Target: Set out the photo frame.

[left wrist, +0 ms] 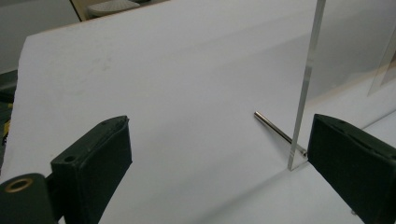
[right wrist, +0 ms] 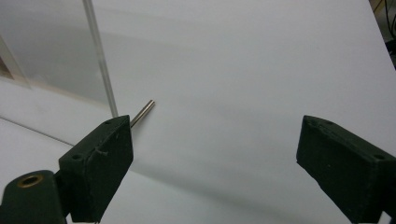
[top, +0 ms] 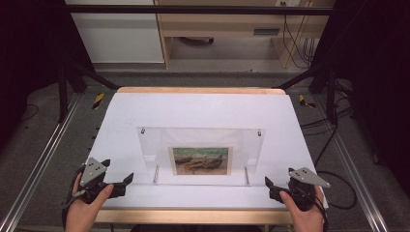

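A clear acrylic picture frame [top: 200,140] stands upright on the white table [top: 203,106], holding a small painting of boats [top: 200,160]. Two metal pins prop it at the bottom. My left gripper [top: 117,170] rests at the frame's lower left corner, open and holding nothing. In the left gripper view the gripper [left wrist: 219,163] faces the frame's left edge [left wrist: 306,84] and a pin [left wrist: 275,130], just inside its right jaw. My right gripper [top: 279,176] sits open by the lower right corner. In the right gripper view the gripper [right wrist: 215,163] has the frame's edge [right wrist: 100,60] and a pin [right wrist: 142,113] above its left jaw.
The table's wooden front edge [top: 203,216] runs just below both hands. Metal rails [top: 43,159] flank the table on each side. Cables [top: 333,130] lie on the floor at the right. Wooden furniture [top: 217,29] stands beyond the far edge.
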A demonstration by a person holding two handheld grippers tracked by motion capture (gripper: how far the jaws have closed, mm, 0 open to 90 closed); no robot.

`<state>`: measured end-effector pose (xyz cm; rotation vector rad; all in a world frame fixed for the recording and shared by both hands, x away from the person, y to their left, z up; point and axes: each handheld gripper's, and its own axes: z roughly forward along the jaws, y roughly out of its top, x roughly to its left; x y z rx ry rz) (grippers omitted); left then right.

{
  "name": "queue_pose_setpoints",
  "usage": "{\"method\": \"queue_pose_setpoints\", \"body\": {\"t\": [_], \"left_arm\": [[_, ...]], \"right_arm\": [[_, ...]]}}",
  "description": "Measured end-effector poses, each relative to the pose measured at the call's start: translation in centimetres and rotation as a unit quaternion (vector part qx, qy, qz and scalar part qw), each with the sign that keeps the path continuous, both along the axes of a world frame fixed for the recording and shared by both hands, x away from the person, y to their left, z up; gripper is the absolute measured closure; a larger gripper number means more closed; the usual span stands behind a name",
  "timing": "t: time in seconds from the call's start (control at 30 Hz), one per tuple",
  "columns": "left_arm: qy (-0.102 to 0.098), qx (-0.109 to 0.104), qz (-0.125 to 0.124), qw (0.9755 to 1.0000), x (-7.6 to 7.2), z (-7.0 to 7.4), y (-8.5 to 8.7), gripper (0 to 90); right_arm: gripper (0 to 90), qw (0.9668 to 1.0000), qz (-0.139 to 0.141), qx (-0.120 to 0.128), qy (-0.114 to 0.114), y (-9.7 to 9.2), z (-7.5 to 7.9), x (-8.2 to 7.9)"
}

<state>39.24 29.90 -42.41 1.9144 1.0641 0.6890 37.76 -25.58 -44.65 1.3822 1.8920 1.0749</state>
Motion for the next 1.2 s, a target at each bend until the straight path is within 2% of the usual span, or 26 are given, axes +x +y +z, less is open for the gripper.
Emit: {"method": "queue_pose_setpoints", "body": {"t": [0.17,0.3,0.4,0.63,0.73,0.83,0.93,1.07,1.2], "left_arm": [[0.016,0.021,-0.013,0.9996,0.1,0.0,0.4,6.1],[0.027,0.048,-0.028,0.9980,0.5,0.0,0.2,6.1],[0.031,0.067,-0.038,0.9965,1.0,0.4,0.1,5.9],[0.045,0.067,-0.042,0.9958,2.7,1.6,0.3,6.0],[0.054,0.088,-0.048,0.9935,3.5,2.1,0.2,5.7],[0.057,0.099,-0.051,0.9921,4.4,2.5,0.1,5.6],[0.065,0.096,-0.048,0.9922,5.4,2.4,0.1,5.4],[0.070,0.103,-0.044,0.9912,7.1,2.6,-0.1,5.5],[0.068,0.103,-0.040,0.9915,8.9,2.6,-0.5,5.5]], "right_arm": [[10.6,0.9999,-0.008,-0.006,0.012,-0.6,-0.2,0.0],[10.2,0.9997,-0.011,0.003,0.021,-0.9,0.0,0.1],[10.0,0.9996,-0.013,-0.009,0.022,-1.0,0.1,0.5],[11.1,0.9990,-0.012,-0.031,0.030,-1.3,1.1,1.8],[11.7,0.9986,-0.009,-0.040,0.034,-1.6,1.5,2.5],[12.0,0.9981,-0.009,-0.045,0.041,-1.7,1.9,3.3],[12.2,0.9974,-0.008,-0.055,0.046,-1.7,2.1,4.4],[12.6,0.9966,-0.011,-0.067,0.047,-1.7,2.3,6.1],[12.8,0.9965,-0.015,-0.068,0.045,-2.1,2.4,8.0]]}}
